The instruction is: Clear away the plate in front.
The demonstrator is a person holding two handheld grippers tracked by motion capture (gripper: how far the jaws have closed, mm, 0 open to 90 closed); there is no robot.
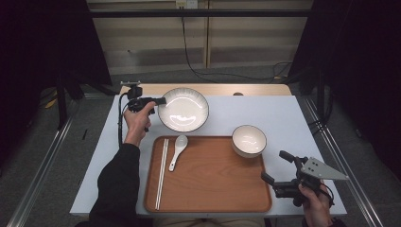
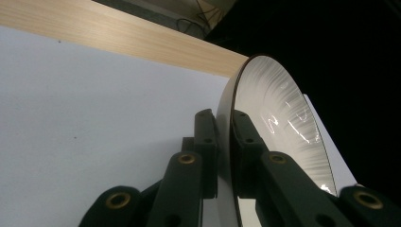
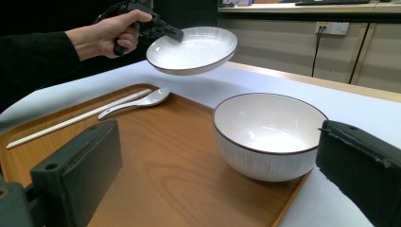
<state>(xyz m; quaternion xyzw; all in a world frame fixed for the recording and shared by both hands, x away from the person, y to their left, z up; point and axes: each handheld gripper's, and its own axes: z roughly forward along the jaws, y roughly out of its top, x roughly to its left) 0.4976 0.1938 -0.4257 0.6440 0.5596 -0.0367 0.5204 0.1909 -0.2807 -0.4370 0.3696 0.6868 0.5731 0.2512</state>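
In the high view, a white plate (image 1: 183,109) is held by its left rim in the left gripper (image 1: 160,100), beyond a wooden tray (image 1: 213,182). In the left gripper view, the jaws are clamped on the plate (image 2: 279,123) rim. In the right gripper view, the plate (image 3: 191,49) is seen lifted off the table; the right gripper (image 3: 222,165) is held wide open before a bowl (image 3: 267,135).

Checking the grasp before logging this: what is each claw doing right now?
Left claw: closed on the rim of the white plate, held clear above the table.
Right claw: open, holding nothing, near the bowl.
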